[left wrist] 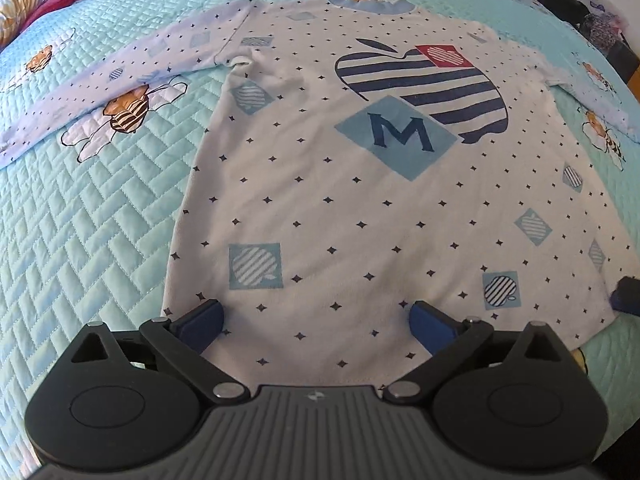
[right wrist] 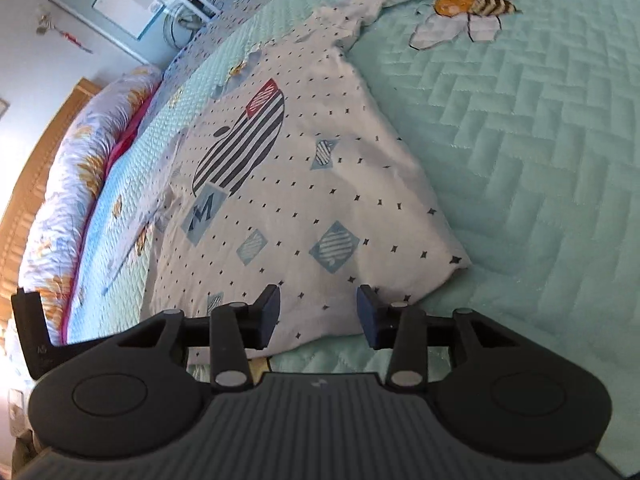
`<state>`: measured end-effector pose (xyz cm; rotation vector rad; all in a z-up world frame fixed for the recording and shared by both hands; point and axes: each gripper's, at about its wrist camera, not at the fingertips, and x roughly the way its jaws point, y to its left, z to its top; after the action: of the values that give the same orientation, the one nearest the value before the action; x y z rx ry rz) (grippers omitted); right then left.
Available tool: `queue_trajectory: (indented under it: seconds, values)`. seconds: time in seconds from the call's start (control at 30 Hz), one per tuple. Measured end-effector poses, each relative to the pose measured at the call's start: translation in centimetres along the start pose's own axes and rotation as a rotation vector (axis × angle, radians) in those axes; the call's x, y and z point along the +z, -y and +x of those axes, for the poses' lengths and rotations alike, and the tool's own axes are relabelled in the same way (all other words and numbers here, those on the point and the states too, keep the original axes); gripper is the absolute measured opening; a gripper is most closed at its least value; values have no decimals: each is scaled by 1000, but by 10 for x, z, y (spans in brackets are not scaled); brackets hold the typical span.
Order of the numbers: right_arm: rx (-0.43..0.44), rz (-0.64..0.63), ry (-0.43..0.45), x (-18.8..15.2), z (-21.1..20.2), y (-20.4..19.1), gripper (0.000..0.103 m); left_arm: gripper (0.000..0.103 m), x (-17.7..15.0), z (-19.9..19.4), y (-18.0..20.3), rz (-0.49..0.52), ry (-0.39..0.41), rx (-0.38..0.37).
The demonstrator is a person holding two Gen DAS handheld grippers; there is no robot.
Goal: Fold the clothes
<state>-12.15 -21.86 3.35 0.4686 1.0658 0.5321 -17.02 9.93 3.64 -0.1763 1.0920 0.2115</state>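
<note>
A white long-sleeved shirt [left wrist: 320, 200] with small dark dots, a striped apple print [left wrist: 432, 84] and an "M" diamond lies flat, front up, on a teal quilted bedspread [left wrist: 100, 200]. Both sleeves are spread out to the sides. My left gripper [left wrist: 318, 320] hovers open over the shirt's hem near its left corner, with only flat cloth beneath its wide-apart blue pads. In the right wrist view the shirt [right wrist: 300, 200] runs away from me. My right gripper [right wrist: 319, 312] is open over the hem by the right corner [right wrist: 456, 260], its pads apart. A dark blue tip [left wrist: 626, 294] shows at that corner.
A rolled floral duvet [right wrist: 80, 184] and a wooden headboard [right wrist: 36, 168] line the far side of the bed. Bee and flower prints dot the bedspread [right wrist: 520, 160]. Dark furniture and boxes [left wrist: 580, 4] stand beyond the bed. A black angled part [right wrist: 32, 336] sits at the left edge.
</note>
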Motion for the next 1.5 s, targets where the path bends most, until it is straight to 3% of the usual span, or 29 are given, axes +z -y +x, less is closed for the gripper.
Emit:
queue_trajectory:
  seconds: [0.17, 0.3, 0.57, 0.7, 0.9, 1.0, 1.07, 1.2, 1.3, 1.4, 1.5]
  values:
    - [-21, -94, 55, 9, -10, -18, 45, 103, 1, 1, 3, 0, -1, 10]
    - [-54, -58, -40, 2, 16, -5, 43, 103, 2, 1, 3, -6, -1, 10]
    - [-10, -44, 14, 5, -2, -12, 44, 103, 1, 1, 3, -7, -1, 12]
    - [-16, -10, -27, -8, 11, 0, 43, 103, 1, 1, 4, -7, 0, 13]
    - [53, -52, -15, -1, 1, -23, 44, 103, -1, 1, 2, 3, 11, -3]
    - [99, -58, -51, -4, 16, -29, 44, 103, -3, -1, -1, 24, 18, -24]
    - [83, -50, -123, -11, 35, -25, 41, 103, -5, -2, -4, 34, 23, -37]
    - [100, -59, -118, -12, 26, -25, 41, 102, -5, -6, -10, 32, 31, -49]
    - [111, -38, -51, 2, 6, -16, 41, 95, -4, -11, -15, 22, 44, -37]
    - [65, 5, 26, 24, -5, 3, 42, 95, -4, -16, -21, 14, 54, -24]
    - [72, 63, 60, 41, 3, 27, 42, 95, -5, -13, -26, 3, 41, -15]
